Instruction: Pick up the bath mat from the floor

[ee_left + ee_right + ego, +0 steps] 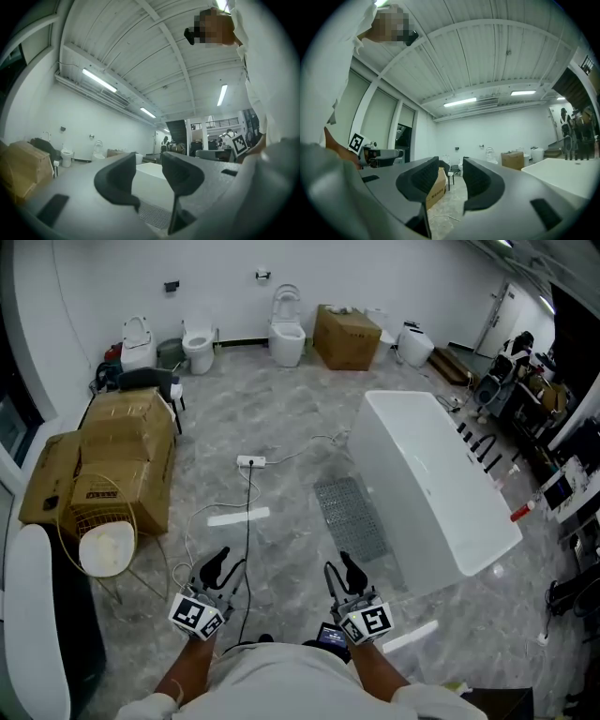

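The bath mat [352, 517] is a grey perforated rectangle lying flat on the marbled floor, along the near side of the white bathtub [441, 484]. My left gripper [228, 563] hovers low at the bottom of the head view, left of the mat and well short of it, jaws open and empty. My right gripper [341, 568] is beside it, just short of the mat's near end, also open with nothing between its jaws. In the left gripper view the open left gripper [149, 173] frames the tub, with a corner of the mat [154, 214] below. The right gripper [451, 180] points at a cardboard box [435, 187].
Stacked cardboard boxes [122, 456] and a wire basket [94, 521] stand at the left. A power strip [250, 462] with cables lies on the floor ahead, and a white strip [237, 517] lies nearer. Toilets [286, 329] line the far wall. Shelves with fittings [562, 474] stand at the right.
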